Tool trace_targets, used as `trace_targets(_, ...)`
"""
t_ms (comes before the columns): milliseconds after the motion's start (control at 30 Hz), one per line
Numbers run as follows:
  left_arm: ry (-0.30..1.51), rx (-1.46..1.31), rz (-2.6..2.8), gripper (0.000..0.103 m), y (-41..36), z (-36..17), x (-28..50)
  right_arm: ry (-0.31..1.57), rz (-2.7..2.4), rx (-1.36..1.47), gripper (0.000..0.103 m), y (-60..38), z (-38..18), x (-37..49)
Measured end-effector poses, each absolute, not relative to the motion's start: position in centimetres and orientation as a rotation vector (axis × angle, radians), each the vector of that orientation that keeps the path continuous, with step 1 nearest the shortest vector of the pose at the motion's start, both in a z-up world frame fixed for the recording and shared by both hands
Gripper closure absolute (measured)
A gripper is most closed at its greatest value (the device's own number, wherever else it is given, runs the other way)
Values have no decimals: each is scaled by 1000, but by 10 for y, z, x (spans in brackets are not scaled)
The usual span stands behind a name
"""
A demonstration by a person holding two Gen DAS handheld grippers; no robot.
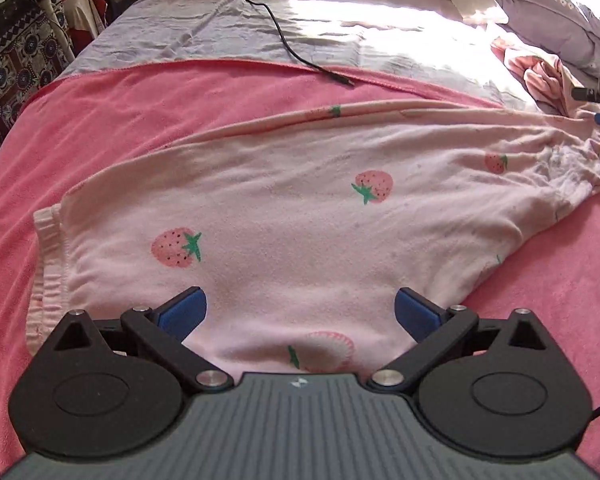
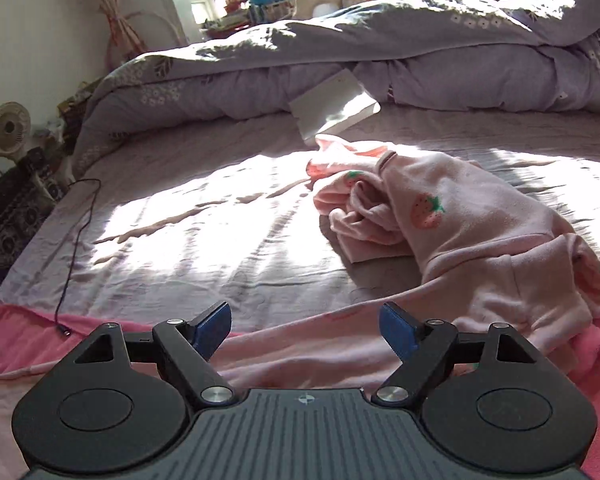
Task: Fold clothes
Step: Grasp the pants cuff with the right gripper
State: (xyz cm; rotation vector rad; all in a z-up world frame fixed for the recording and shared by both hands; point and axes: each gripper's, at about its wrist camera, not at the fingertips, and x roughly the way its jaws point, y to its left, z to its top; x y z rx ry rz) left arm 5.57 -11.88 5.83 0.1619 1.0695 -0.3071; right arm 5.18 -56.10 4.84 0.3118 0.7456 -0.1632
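A pale pink garment with strawberry prints (image 1: 300, 216) lies spread flat on a bright pink towel (image 1: 140, 104) on the bed. My left gripper (image 1: 300, 312) is open and empty just above its near part. In the right wrist view the same garment's far end (image 2: 480, 240) lies bunched and crumpled on the lilac sheet. My right gripper (image 2: 306, 330) is open and empty above the garment's edge near the towel (image 2: 12, 324). The tips of the right gripper (image 1: 598, 106) show at the right edge of the left wrist view.
A black cable (image 1: 284, 36) runs across the lilac sheet (image 2: 180, 240) onto the towel's far edge. A rolled lilac duvet (image 2: 340, 60) and a white box (image 2: 332, 108) lie at the back. A small fan (image 2: 8, 128) and patterned cloth (image 1: 12, 52) stand beside the bed's left side.
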Motion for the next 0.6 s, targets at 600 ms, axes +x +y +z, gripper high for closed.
trace_targets(600, 1026, 251, -351, 1, -209, 29, 84, 816, -500, 451, 20, -644, 23, -15)
